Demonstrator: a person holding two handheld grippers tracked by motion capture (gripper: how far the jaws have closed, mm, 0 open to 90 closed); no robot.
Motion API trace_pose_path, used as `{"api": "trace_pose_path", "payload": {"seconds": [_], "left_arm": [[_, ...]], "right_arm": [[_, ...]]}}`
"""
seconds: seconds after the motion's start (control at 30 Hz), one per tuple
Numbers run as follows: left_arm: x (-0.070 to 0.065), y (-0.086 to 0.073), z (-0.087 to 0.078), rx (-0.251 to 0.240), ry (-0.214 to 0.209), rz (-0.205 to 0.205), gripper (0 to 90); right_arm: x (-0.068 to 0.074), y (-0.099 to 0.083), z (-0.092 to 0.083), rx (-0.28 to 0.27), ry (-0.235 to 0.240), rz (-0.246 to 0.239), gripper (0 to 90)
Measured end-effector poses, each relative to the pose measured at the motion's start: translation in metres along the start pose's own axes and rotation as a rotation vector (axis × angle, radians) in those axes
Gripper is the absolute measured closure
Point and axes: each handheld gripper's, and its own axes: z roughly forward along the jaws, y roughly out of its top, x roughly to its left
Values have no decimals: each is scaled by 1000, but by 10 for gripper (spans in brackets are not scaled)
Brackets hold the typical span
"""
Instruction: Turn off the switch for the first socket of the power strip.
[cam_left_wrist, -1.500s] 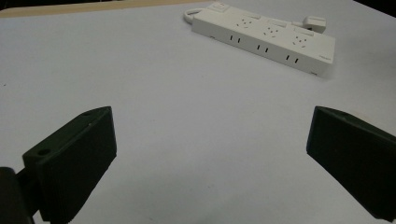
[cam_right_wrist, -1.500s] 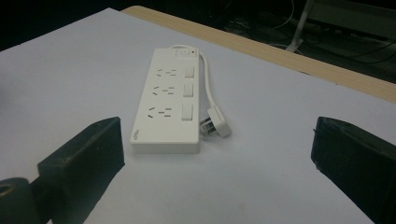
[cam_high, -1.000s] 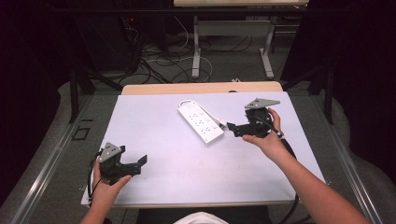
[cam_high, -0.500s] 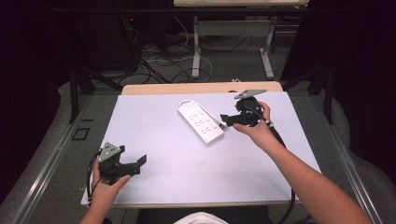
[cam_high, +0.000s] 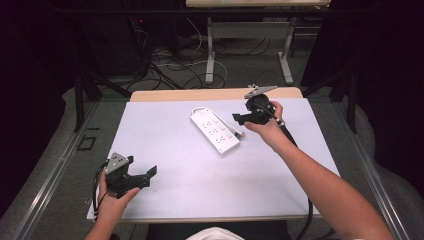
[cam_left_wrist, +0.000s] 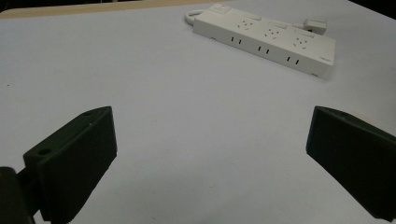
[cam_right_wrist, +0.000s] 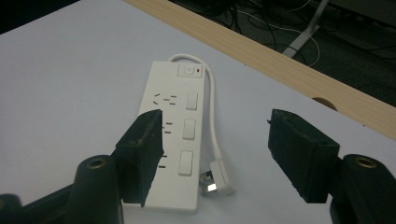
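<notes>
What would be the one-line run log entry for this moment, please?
left gripper: open, idle over table near edge | right gripper: open, above white plastic power strip | white plug: lying loose beside strip | nothing held

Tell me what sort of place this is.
Probably a lab or workshop set up for recording: a white-topped table with dark curtains around it, loose cables on the floor behind, and only a white power strip laid out between hand-held tongs.

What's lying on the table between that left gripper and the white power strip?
Nothing: in the left gripper view, bare white table runs from the open left gripper to the power strip.
</notes>
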Motion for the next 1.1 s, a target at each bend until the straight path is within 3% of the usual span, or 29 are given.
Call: {"api": "trace_pose_path", "payload": {"seconds": [0.3, 0.73, 1.1], "left_arm": [[0, 0, -1, -1, -2, 1, 16], [1, 0, -2, 5, -6, -4, 16], [3, 0, -2, 6, -8, -3, 16]], "right_arm": [[-3, 12, 18, 39, 9, 21, 503], [5, 23, 51, 37, 18, -20, 507], [5, 19, 78, 55, 22, 6, 543]]}}
